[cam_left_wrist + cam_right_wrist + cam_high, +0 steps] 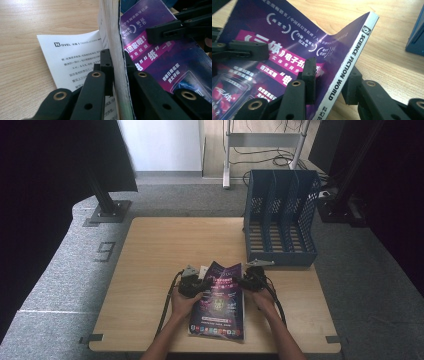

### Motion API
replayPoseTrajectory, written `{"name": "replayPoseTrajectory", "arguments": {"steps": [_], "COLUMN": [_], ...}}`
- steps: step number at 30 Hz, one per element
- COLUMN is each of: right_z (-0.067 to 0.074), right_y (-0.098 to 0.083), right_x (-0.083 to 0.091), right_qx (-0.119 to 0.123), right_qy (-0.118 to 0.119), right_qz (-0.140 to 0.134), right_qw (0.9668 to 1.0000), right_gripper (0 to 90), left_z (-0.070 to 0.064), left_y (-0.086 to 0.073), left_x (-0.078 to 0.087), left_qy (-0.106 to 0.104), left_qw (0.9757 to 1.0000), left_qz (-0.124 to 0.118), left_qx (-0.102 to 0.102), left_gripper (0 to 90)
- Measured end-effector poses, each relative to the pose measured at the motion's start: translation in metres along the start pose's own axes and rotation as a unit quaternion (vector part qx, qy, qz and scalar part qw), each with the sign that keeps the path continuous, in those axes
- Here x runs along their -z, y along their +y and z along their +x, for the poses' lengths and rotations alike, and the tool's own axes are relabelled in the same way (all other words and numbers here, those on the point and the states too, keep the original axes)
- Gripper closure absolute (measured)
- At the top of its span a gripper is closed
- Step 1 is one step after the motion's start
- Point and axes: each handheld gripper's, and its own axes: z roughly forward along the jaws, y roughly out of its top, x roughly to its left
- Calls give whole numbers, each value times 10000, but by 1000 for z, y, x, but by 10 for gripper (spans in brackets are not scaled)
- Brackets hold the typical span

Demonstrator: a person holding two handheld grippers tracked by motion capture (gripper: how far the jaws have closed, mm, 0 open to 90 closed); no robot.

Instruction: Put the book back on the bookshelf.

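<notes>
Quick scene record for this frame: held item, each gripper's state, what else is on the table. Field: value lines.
held item: purple magazine, spine reads SCIENCE FICTION WORLD, far end lifted off the table
left gripper: shut on the page edge, cover side to its right
right gripper: jaws straddle the spine edge, one on the cover, one beneath
loose page: white printed sheet beside the magazine
other: blue file rack, far right, slots empty

Magazine (218,301) on table (150,270) near edge; file rack (281,220) behind, right.
</notes>
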Motion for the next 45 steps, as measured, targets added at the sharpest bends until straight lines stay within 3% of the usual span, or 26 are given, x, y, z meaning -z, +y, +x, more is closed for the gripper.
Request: {"name": "replayPoseTrajectory", "arguments": {"steps": [6,18,30,45], "right_z": [11,29,36,44], "right_y": [5,15,18,22], "right_x": [16,45,56,74], "right_qx": [199,459,583,793], "right_qy": [8,88,188,274], "right_qz": [-344,-988,-1243,-1701], "right_qw": [9992,9940,9904,9819], "right_gripper": [698,718,729,752], "left_z": [-3,-9,-11,-20], "left_y": [8,28,33,45], "left_x": [10,28,36,51], "left_qy": [-72,-115,-145,-182], "left_qw": [9998,9986,9976,9950], "left_qz": [-183,-515,-656,-938], "left_qx": [-13,-95,-153,-279], "left_gripper": [845,854,855,859]}}
